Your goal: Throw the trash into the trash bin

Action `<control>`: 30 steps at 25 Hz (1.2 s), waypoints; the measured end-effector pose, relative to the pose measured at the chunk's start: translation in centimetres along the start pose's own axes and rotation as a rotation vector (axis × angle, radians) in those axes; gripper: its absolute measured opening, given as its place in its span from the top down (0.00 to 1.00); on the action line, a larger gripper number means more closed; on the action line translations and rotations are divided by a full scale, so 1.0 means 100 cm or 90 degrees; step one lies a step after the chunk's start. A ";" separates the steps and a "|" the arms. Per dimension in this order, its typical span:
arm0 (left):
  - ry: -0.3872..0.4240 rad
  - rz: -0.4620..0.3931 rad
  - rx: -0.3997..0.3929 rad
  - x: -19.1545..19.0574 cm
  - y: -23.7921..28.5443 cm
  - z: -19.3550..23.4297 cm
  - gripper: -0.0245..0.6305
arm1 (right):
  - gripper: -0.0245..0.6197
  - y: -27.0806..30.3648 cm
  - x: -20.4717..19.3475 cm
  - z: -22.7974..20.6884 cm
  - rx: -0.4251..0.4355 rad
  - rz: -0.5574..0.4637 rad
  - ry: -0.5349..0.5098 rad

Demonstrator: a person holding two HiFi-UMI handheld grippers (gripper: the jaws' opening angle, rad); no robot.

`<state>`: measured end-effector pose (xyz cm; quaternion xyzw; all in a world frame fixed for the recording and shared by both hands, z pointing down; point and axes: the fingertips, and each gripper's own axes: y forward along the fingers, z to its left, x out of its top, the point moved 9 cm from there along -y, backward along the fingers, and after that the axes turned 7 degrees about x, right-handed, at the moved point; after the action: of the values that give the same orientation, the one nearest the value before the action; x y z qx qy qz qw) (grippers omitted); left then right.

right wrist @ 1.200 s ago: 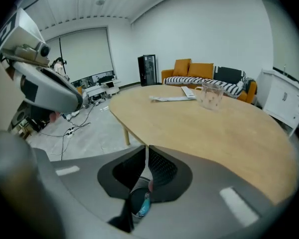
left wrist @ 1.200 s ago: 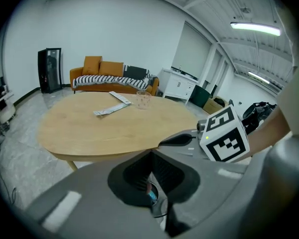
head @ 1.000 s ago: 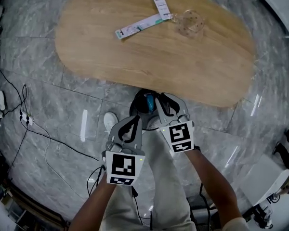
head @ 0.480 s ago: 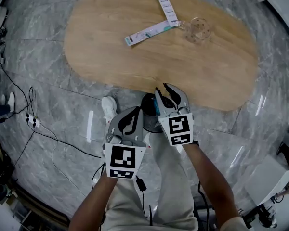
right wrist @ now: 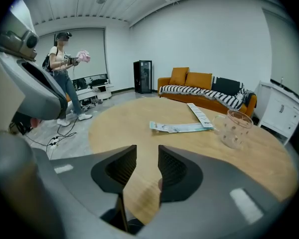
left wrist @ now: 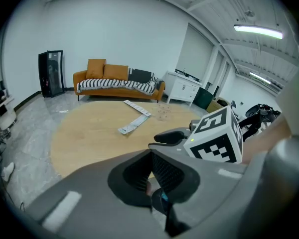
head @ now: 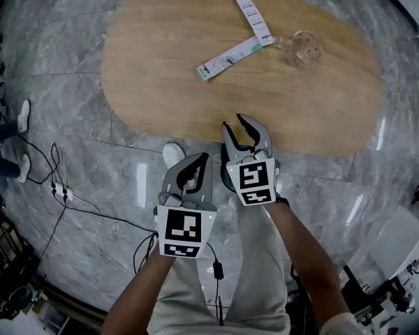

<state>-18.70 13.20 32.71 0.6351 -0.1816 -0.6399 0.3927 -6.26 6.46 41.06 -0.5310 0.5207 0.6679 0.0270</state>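
Grey plastic comes first: the left gripper (head: 204, 160) hangs nearest the person, over the floor short of the bench (head: 160, 82), its jaws pressed together at the tips with nothing pinched. Just beyond it, and further forward, the right gripper (head: 236, 123) reaches over the bench's near edge; its jaws have just been opening and stand spread with only bare wood showing between them. The trash lies well ahead on the far half of the bench: a nearer wrapper strip (head: 232, 56) and a farther strip (head: 250, 9), which meet beside a clear cup (head: 304, 47). The nearer strip lies mostly crosswise to the right jaws, its free end pointing toward the left side, so the right gripper is the likelier one to reach it, probably pinching across its narrow width. I cannot pick out the trash bin here.
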 end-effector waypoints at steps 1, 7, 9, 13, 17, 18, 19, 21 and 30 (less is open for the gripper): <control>0.001 0.002 -0.005 0.002 0.001 0.007 0.96 | 0.72 0.006 0.003 0.001 -0.006 0.006 -0.008; 0.005 0.013 -0.029 0.011 0.013 0.049 0.96 | 0.67 0.044 0.018 0.002 -0.029 0.043 -0.044; 0.005 0.019 -0.037 0.010 0.016 0.062 0.96 | 0.66 0.052 0.021 0.001 -0.039 0.053 -0.048; 0.003 0.031 -0.051 0.010 0.020 0.080 0.96 | 0.65 0.068 0.029 0.002 -0.049 0.067 -0.071; 0.000 0.035 -0.066 0.014 0.022 0.090 0.96 | 0.64 0.082 0.039 -0.001 -0.063 0.076 -0.096; -0.001 0.035 -0.068 0.014 0.023 0.093 0.96 | 0.64 0.086 0.042 -0.002 -0.066 0.076 -0.100; -0.004 0.036 -0.070 0.015 0.023 0.095 0.96 | 0.62 0.090 0.044 -0.003 -0.069 0.077 -0.103; -0.008 0.035 -0.075 0.013 0.022 0.099 0.96 | 0.61 0.098 0.047 -0.005 -0.075 0.082 -0.112; -0.022 0.035 -0.071 0.008 0.021 0.123 0.96 | 0.75 0.129 0.051 -0.010 -0.122 0.118 -0.176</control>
<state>-29.73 7.98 35.27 0.5960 -0.1700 -0.6488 0.4416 -15.35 -2.79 46.05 -0.3842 0.4928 0.7806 -0.0142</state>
